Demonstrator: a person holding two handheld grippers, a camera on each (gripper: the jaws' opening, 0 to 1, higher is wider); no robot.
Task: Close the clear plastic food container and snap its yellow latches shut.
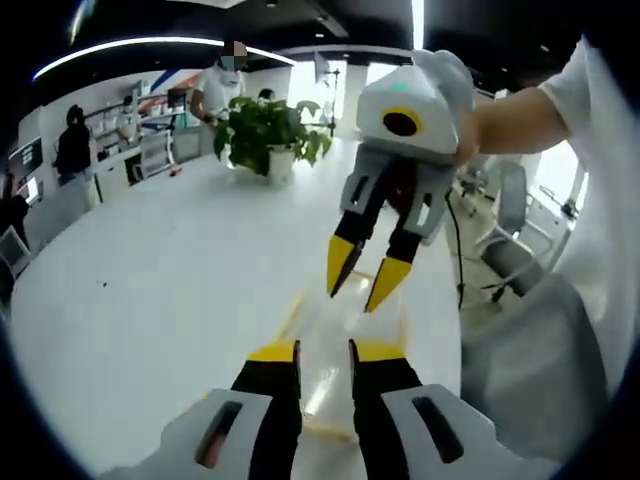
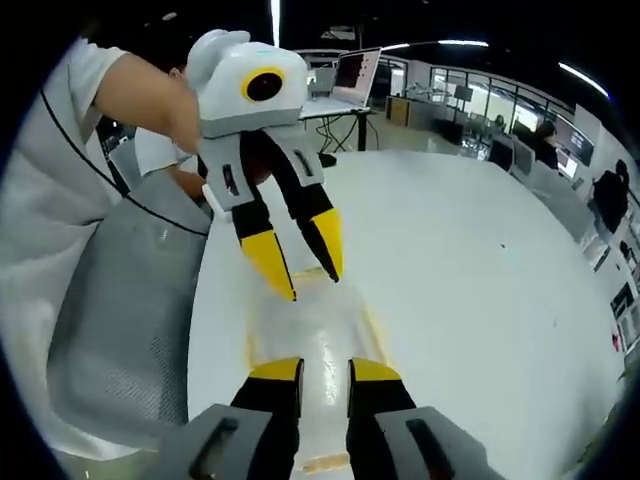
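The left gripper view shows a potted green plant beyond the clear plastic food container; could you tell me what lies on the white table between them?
Nothing: between the potted green plant and the clear plastic food container, the white table is bare.

Bright room, white glare, bent edges.

Light comes from long ceiling strip lights (image 1: 150, 42) up high and from big windows (image 1: 555, 170) at the side, which glow pure white. The white table (image 1: 150, 290) shines so much that its top looks washed out. The clear container (image 2: 315, 330) nearly melts into that glare, and its yellow latches (image 2: 378, 330) look pale and fuzzy. Soft grey shadows sit under it. Both pictures are a bit blurry, most of all far away, where the potted plant (image 1: 268, 130) and the desks (image 2: 345, 100) look smudgy. Straight lines curve near the edges, and things there look stretched. The 2 yellow tips of each gripper look sharpest.
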